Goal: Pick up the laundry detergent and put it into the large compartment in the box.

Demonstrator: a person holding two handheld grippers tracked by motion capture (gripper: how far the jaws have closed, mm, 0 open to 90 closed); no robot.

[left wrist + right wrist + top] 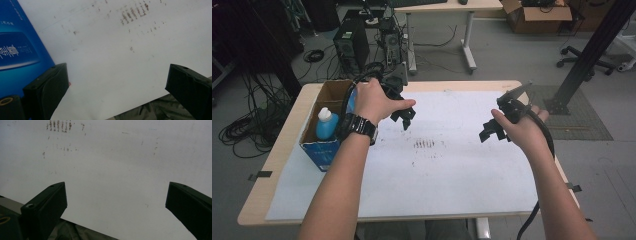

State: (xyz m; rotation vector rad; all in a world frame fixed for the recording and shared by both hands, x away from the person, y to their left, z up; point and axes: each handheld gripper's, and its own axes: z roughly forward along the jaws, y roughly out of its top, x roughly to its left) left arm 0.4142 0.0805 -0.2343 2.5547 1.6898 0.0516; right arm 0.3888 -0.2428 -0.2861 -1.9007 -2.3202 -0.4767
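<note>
A: Where are our claws just now?

B: We hold both above the white sheet [447,165] that covers the wooden bench [282,150]. Our left claw [404,116] hangs near the far left part of the sheet, just beside the open blue cardboard box [319,150]. Our right claw [491,131] hangs over the right part, well apart from the left one.

A: Are they gripping anything?

B: No. In the left gripper view the two black jaws of the left claw [117,82] stand wide apart with bare sheet between them. The right gripper view shows the same for the right claw [116,200]: jaws spread, nothing between.

A: And the box?

B: It stands at the left edge of the bench, on the sheet's left border. A blue bottle with a white cap [326,125] stands upright inside it, at the near end. In the left gripper view the box's blue printed side [20,50] fills the upper left, close to the claw's left jaw; we cannot tell if they touch.

A: Anything between our claws?

B: A patch of small dark marks [424,145] on the sheet, roughly midway, nearer the left claw. Both gripper views catch it toward the top.
</note>
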